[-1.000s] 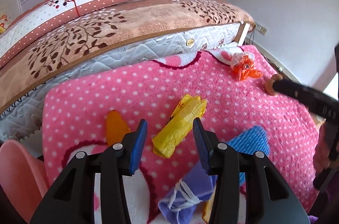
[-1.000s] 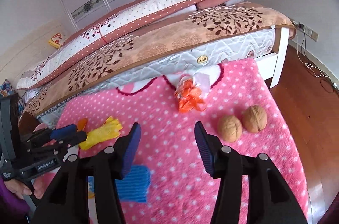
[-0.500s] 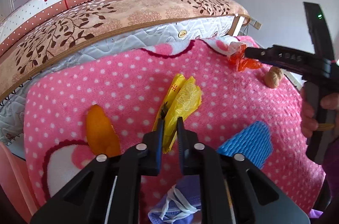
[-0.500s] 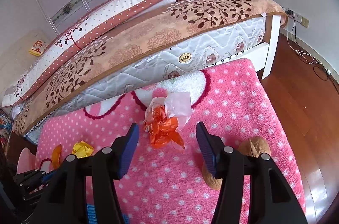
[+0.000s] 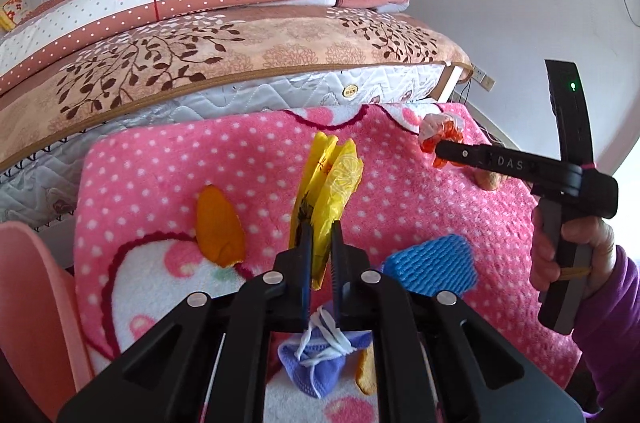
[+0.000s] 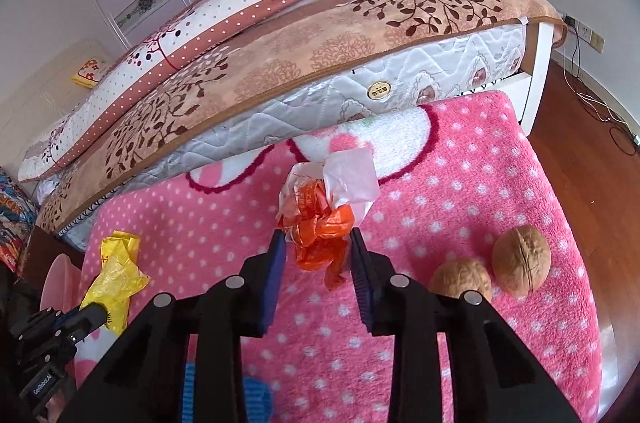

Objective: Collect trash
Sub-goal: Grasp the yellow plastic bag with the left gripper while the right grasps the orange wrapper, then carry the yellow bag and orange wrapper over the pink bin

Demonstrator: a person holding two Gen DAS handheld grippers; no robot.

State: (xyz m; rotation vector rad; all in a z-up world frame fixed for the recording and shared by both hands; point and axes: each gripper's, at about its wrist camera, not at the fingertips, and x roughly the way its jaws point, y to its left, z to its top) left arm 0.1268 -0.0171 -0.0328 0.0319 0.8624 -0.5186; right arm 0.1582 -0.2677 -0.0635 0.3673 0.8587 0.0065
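Observation:
A crumpled yellow plastic bag stands up from the pink dotted blanket. My left gripper is closing, and its pads pinch the bag's lower end. In the right wrist view the same bag shows at the far left, held by the left gripper. An orange and white wrapper lies near the mattress edge. My right gripper is closing around it, its pads touching both sides of the orange crumple. The left wrist view shows this wrapper partly hidden behind the right gripper's finger.
Two walnuts lie right of the right gripper. An orange peel, a blue knitted cloth and a purple knitted piece lie near the left gripper. The bed's mattress borders the blanket behind; wooden floor lies to the right.
The left jaws closed on the yellow bag and raised it upright. The right gripper moved forward to the orange wrapper and its jaws narrowed around it.

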